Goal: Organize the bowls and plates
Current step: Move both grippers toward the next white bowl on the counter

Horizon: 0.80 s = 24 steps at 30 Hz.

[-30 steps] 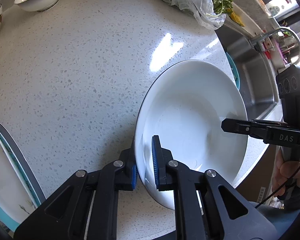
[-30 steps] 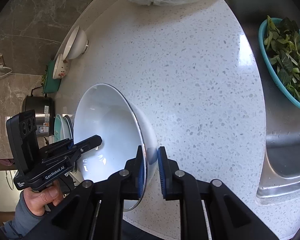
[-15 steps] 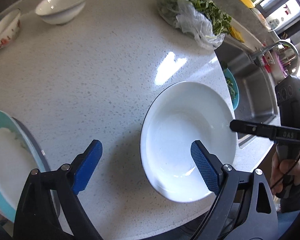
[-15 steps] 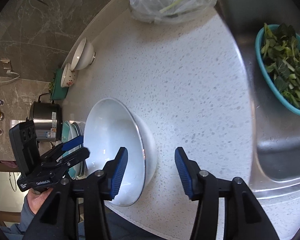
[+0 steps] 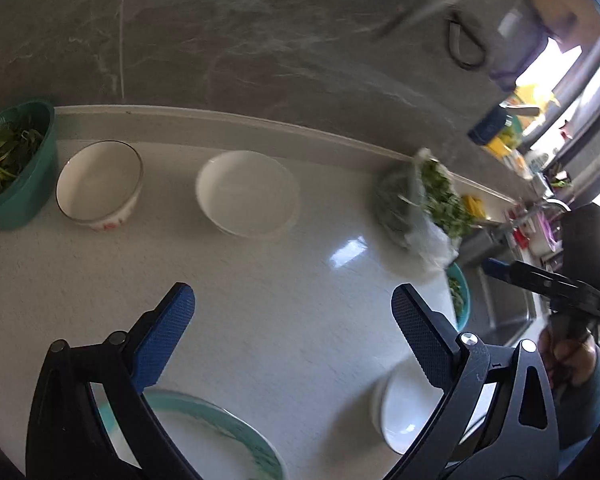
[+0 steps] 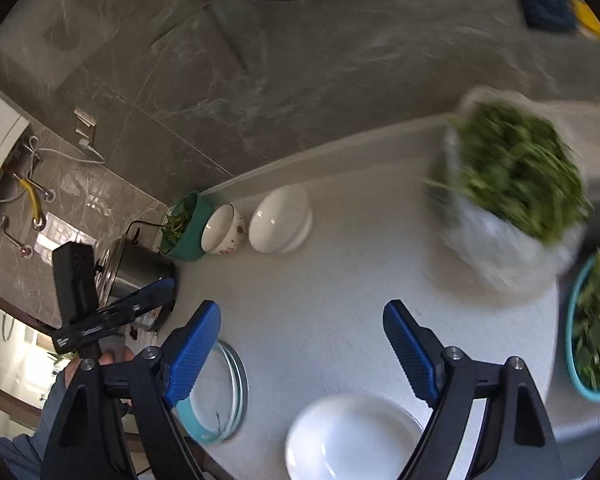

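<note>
The big white bowl (image 6: 352,438) sat on the pale counter (image 5: 292,320) at its near edge, free of both tongs. We held the left tongs (image 5: 292,336) spread wide and gripping nothing, above the counter; the bowl showed low on the right, partly hidden by the right finger (image 5: 420,336). Our right tongs (image 6: 300,344) were just as wide apart and also held nothing, with the bowl lying near and between the fingers, not touching them.

Near left lay a stack of plates (image 5: 220,436), the top one rimmed in teal. Far off by the wall stood a white bowl (image 5: 248,194), a smaller flowered bowl (image 5: 100,184) to its left, and a green basin of greens (image 5: 16,164) beyond that. A plastic bag of greens (image 5: 420,212) lay to the right.

Only the right view showed a steel pot (image 6: 136,268) at far left and the teal basket of leaves (image 6: 592,328) plainly. Only the left view showed the tap (image 5: 552,204), blurred.
</note>
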Tool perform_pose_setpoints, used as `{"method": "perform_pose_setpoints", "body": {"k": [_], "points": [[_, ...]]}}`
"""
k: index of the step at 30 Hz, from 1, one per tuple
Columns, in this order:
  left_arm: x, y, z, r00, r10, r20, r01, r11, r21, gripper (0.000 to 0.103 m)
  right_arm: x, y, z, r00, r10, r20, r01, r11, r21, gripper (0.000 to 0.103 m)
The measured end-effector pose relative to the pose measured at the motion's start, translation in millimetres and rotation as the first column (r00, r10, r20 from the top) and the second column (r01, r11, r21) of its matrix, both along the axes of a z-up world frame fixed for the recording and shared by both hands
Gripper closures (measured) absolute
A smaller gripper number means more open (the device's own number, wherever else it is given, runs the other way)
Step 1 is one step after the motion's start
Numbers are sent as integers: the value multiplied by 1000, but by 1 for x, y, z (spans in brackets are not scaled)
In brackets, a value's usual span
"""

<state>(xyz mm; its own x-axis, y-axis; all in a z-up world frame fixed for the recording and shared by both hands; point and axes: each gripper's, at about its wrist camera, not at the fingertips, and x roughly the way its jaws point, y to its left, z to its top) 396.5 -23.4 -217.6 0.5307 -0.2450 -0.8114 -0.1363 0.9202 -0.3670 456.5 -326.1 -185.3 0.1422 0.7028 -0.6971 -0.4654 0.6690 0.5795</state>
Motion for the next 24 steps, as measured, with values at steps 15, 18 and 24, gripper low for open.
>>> {"method": "perform_pose_setpoints", "body": {"k": [15, 18, 24], "points": [[154, 64, -92, 979, -120, -163, 122, 993, 2, 2, 91, 128, -95, 982, -121, -142, 92, 976, -198, 32], [157, 68, -108, 979, -120, -163, 120, 993, -7, 7, 100, 136, -105, 983, -117, -144, 85, 973, -212, 32], [158, 73, -127, 979, -123, -164, 120, 992, -32, 36, 114, 148, -124, 980, -86, -182, 43, 972, -230, 34]]}}
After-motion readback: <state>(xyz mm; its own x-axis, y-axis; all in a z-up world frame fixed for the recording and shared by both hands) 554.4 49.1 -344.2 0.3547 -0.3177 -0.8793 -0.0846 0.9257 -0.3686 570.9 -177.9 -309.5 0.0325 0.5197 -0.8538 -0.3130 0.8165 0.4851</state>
